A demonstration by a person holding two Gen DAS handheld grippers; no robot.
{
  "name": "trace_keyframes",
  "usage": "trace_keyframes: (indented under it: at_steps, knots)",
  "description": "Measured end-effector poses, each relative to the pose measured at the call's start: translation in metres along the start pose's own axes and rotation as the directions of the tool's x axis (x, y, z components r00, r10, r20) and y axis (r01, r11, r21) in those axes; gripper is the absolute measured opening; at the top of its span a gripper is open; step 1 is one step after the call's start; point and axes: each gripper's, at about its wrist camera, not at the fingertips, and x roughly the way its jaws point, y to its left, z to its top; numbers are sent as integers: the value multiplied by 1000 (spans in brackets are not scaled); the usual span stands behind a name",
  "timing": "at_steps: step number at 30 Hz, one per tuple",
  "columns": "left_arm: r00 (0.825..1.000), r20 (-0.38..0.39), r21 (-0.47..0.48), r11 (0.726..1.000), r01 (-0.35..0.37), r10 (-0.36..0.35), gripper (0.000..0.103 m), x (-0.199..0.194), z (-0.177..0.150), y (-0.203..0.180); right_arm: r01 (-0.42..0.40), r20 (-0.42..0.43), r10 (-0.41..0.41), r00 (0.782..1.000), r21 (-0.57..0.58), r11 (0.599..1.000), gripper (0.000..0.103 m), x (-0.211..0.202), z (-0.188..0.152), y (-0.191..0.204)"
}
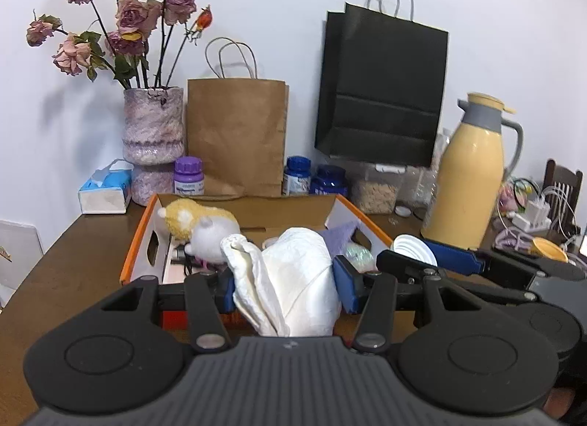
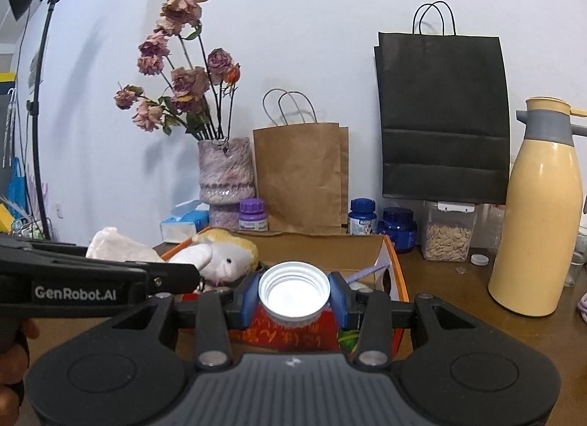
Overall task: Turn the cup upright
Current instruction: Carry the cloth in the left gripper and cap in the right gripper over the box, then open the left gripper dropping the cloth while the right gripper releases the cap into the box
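Reads "GenRobot.AI", white on the black left gripper [image 2: 205,275] body; bottle labels and box print illegible.

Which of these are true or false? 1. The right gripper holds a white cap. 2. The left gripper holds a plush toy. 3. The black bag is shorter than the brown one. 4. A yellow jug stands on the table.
1. True: the right gripper is shut on the cap.
2. False: the left gripper grips a white cloth; the toy lies in the box.
3. False: the black bag is taller than the brown bag.
4. True: the jug stands upright.
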Motion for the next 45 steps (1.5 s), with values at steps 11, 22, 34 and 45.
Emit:
trace_keyframes:
  at_steps: [11, 22, 34, 45]
  knots:
    - [999, 38, -62, 998, -24, 26, 51, 34, 28, 17, 13, 3, -13, 1000, 30, 999, 39, 42, 16, -4]
    - [999, 25, -79, 996, -29, 31, 51, 77, 45, 29, 23, -27, -22, 999, 34, 999, 39, 87, 28, -17]
    - [998, -18, -67, 996, -55, 54, 51, 134, 55, 42, 21, -86, -23, 996, -14, 1000, 39, 143, 37, -25]
    - [995, -60, -26, 997, -76, 75, 52, 168, 49, 49, 16, -133, -19, 991, -25, 1000, 39, 177, 30, -31]
